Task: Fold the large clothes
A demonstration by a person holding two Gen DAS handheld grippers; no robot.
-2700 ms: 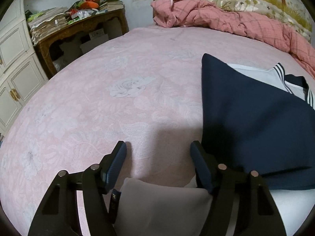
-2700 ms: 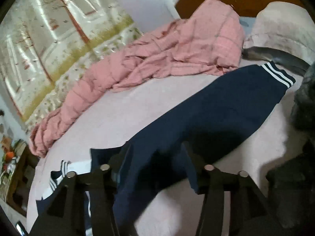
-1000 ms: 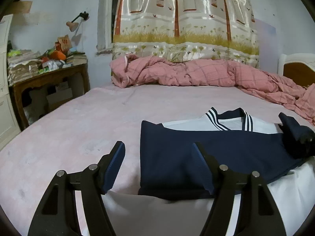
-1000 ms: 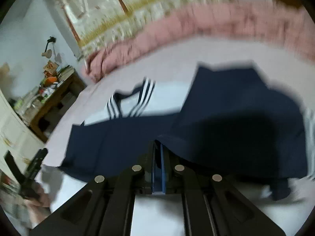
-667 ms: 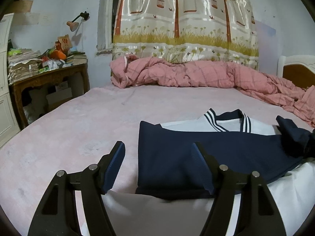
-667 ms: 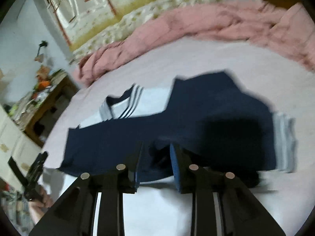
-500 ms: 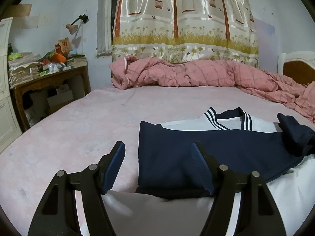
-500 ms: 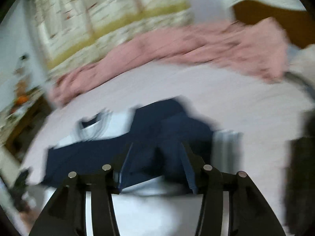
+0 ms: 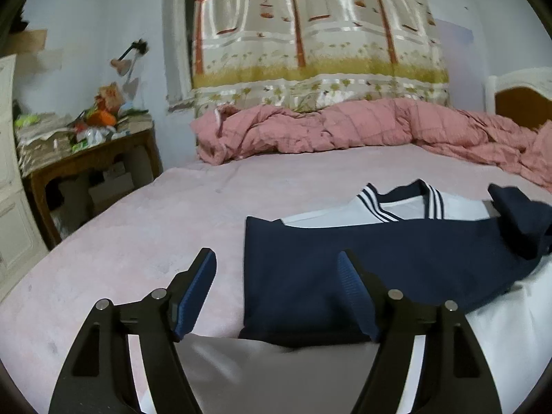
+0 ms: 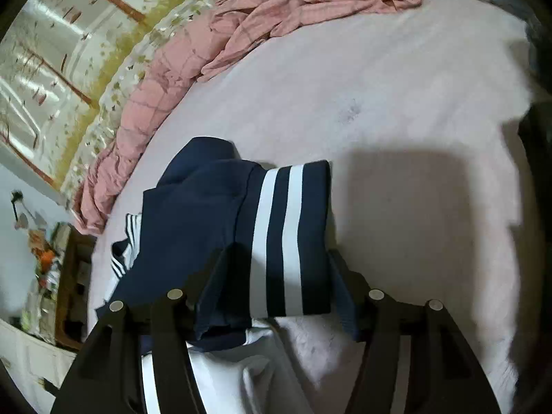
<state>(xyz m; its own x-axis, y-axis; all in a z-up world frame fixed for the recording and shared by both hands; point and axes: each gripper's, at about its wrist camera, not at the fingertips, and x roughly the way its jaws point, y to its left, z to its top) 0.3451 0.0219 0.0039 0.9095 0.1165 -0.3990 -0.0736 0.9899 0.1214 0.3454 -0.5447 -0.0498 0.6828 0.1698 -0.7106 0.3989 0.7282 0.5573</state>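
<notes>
— While the navy and white jacket (image 9: 345, 276) is lying flat on the pink bed sheet (image 9: 155, 234), how much of the folding is looking finished?

— One navy sleeve is lying across the white body, and the second sleeve, with its striped cuff (image 10: 279, 238), is lying doubled over at the jacket's right side. So the sleeves seem to be folded in. The striped collar (image 9: 400, 203) is showing at the far end, toward the pink quilt (image 9: 345, 131).

— What are the grippers doing?

— The left gripper (image 9: 276, 286) is hovering over the near left corner of the garment, with its jaws wide apart and nothing between them. The right gripper (image 10: 279, 276) is also standing wide open; the striped cuff is showing between its fingers, but the pads are not pressing on it.

— And what is remaining?

— As far as one can judge, the body is still lying at full length, so the lower white part needs folding up toward the collar. The bunched right sleeve is looking untidy and may need smoothing first.

— Anything else around?

— A cluttered wooden table (image 9: 89, 158) is standing beside the bed, under the tree-printed curtain (image 9: 310, 34).
</notes>
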